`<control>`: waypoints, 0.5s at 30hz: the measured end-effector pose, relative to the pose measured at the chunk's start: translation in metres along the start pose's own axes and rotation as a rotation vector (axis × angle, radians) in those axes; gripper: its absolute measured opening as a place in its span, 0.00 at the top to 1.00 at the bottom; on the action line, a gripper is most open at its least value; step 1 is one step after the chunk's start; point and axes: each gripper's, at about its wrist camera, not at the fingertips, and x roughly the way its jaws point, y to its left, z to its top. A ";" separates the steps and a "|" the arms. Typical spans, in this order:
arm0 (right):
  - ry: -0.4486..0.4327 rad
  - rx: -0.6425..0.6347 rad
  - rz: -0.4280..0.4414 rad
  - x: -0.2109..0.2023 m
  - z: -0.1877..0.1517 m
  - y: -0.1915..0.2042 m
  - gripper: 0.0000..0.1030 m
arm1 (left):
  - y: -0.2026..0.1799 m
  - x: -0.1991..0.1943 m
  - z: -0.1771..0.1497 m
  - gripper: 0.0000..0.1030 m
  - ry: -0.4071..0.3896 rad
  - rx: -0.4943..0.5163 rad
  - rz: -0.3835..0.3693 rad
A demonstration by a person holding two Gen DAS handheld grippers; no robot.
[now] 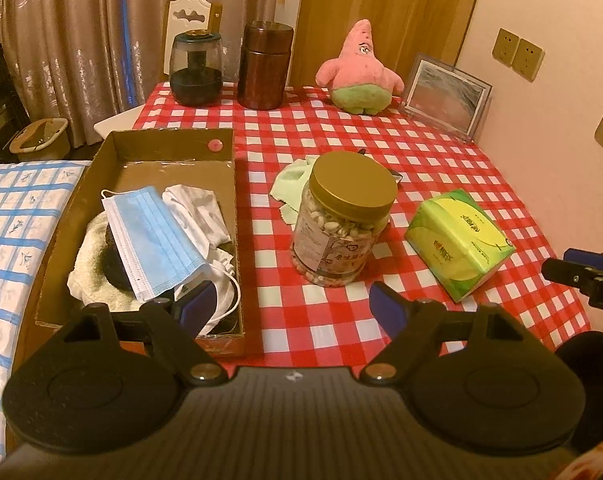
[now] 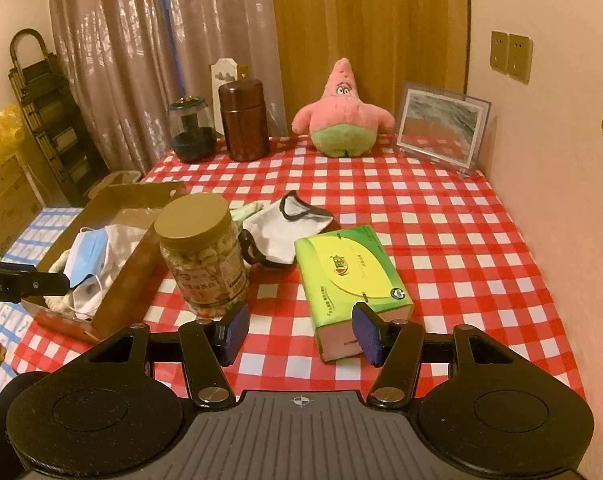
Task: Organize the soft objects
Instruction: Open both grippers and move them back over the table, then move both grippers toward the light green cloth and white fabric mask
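Observation:
A cardboard box (image 1: 221, 216) (image 2: 131, 264) at the table's left holds a blue face mask (image 1: 149, 236) (image 2: 87, 254), white cloths (image 1: 199, 210) and a towel (image 1: 89, 268). A white mask with black trim (image 2: 285, 224) and a pale green cloth (image 1: 291, 184) lie behind the nut jar (image 1: 343, 216) (image 2: 203, 256). A green tissue pack (image 1: 459, 238) (image 2: 349, 276) lies to the right. A pink plush star (image 1: 359, 72) (image 2: 343, 114) sits at the back. My left gripper (image 1: 293, 310) is open and empty near the box's front corner. My right gripper (image 2: 301, 332) is open and empty just before the tissue pack.
A dark glass jar (image 1: 195, 68) (image 2: 191, 128), a brown canister (image 1: 265, 66) (image 2: 243, 120) and a picture frame (image 1: 445, 94) (image 2: 441, 126) stand along the back of the red checked table (image 1: 441, 168) (image 2: 441, 220). A wall runs along the right. A blue checked surface (image 1: 9, 220) lies left.

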 end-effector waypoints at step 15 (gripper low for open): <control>0.067 -0.007 0.061 0.030 0.028 -0.038 0.44 | 0.003 0.015 0.020 0.21 -0.057 0.097 -0.027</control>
